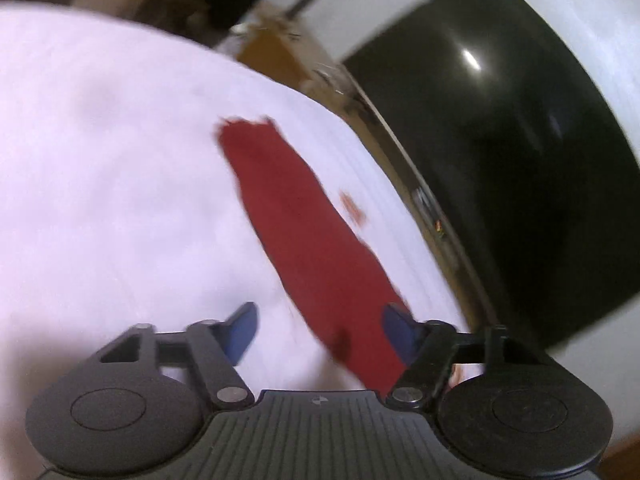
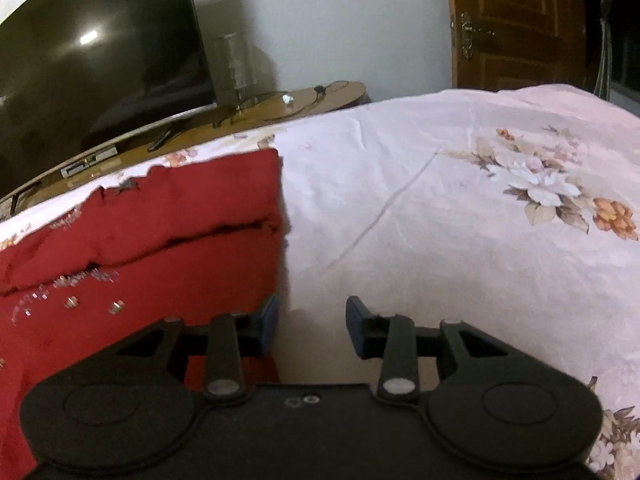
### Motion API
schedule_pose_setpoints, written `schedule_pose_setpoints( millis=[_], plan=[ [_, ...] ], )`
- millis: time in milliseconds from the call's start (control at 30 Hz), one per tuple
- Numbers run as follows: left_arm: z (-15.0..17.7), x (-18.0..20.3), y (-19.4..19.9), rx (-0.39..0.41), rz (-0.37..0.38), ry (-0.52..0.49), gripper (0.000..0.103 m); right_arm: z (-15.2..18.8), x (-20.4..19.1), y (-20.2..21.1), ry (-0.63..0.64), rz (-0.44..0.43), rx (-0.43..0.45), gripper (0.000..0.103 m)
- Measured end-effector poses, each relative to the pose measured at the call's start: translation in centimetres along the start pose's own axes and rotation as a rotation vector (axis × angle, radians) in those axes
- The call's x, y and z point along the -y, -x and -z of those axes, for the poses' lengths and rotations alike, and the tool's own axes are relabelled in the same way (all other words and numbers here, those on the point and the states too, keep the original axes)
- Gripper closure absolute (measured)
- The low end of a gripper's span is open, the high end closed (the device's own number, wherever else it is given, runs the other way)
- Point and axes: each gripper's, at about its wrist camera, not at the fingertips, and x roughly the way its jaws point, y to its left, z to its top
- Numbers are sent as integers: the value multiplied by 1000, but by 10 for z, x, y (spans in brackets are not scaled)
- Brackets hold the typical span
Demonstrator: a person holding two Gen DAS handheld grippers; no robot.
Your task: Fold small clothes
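A red garment (image 2: 152,240) with shiny sequins lies folded on the bed sheet (image 2: 440,240), left of my right gripper (image 2: 312,324). The right gripper is open and empty, its left finger at the garment's right edge. In the blurred left wrist view the red garment (image 1: 304,240) runs as a narrow strip from the middle down to the gripper. My left gripper (image 1: 320,328) is open, and the garment's near end lies between the fingers, against the right finger (image 1: 400,332).
The white floral sheet (image 1: 100,180) covers the bed. Beyond its far edge stand a dark TV screen (image 2: 88,64), a wooden TV stand (image 2: 280,108) with a metal cylinder (image 2: 234,64), and a wooden door (image 2: 516,20).
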Motion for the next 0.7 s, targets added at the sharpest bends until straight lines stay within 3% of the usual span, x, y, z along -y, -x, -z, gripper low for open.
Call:
schedule_pose_setpoints(
  millis=[133, 300, 367, 433, 533, 600, 700],
  plan=[
    [-26, -10, -22, -7, 28, 66, 38, -6, -16, 13, 7, -2, 30, 63],
    [-46, -7, -45, -25, 40, 33, 38, -7, -35, 29, 22, 6, 48, 62],
    [-53, -4, -54, -32, 15, -5, 54, -7, -40, 33, 22, 14, 52, 62],
    [-59, 0, -67, -47, -45, -54, 96, -7, -42, 35, 15, 29, 55, 62],
    [-65, -1, -73, -55, -47, -99, 96, -7, -38, 34, -33, 49, 43, 62],
    [-60, 15, -69, -33, -68, -181, 98, -9, -31, 32, -83, 62, 36, 62],
    [-48, 49, -53, 12, -9, -291, 98, -11, -23, 31, -116, 73, 41, 62]
  ],
)
